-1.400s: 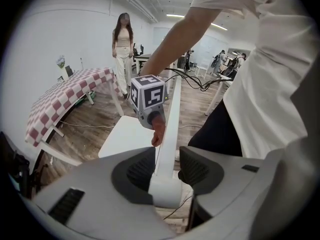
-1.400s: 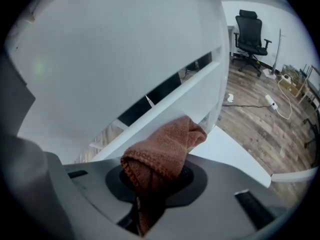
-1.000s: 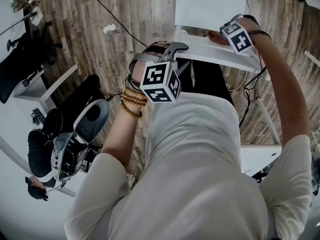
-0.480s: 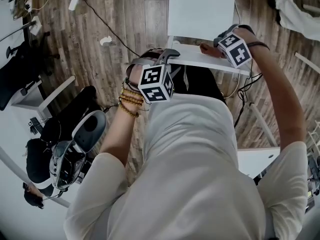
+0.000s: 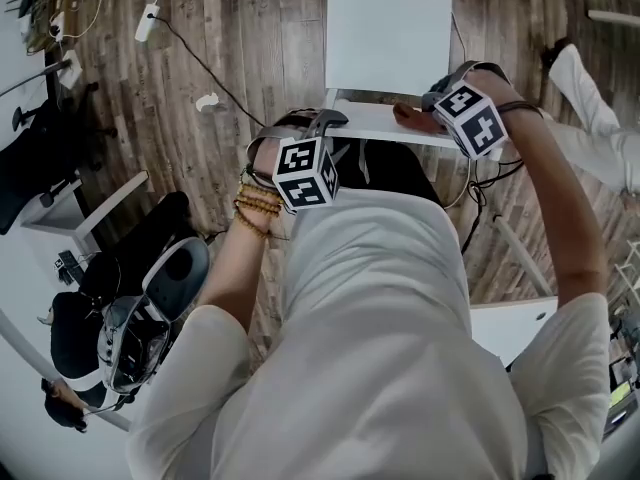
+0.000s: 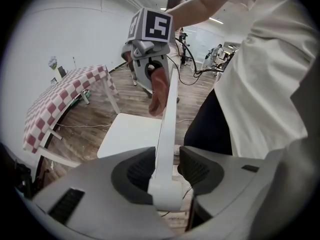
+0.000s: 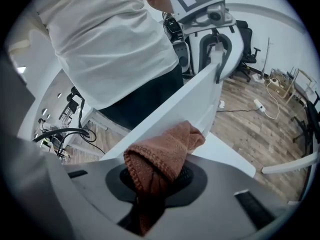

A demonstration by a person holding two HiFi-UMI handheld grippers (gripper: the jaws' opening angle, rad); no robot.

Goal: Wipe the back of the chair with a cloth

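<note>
Right claw [image 7: 159, 179] is seen clenched on a bunched brown cloth [image 7: 165, 151], the folds squeezed between both pads and a rounded wad left standing out ahead of them. That wad is laid against the chair's white back [image 7: 200, 101], just under the top edge on the face turned toward the seat [image 5: 388, 36], close to the back's right end. Left claw [image 6: 165, 171] is closed about the back's other end, one pad on each face of the thin panel, so the chair appears to be steadied from there; contact on the person's side is judged rather than plainly seen. The person is placed behind the chair, looking down over the back onto the seat. The relation that matters is the line of the back: its long axis runs straight from one claw to the other, and from the right claw nearly all of the panel lies to the left, toward the left claw. The cloth is carried by the right claw alone, so the stroke is judged to fall to that arm, drawn leftward along the top edge with the wad kept flat to the face. Little of the back is judged to be covered from this end position, and the lower part of the face is out of the cloth's reach as it sits now.
</note>
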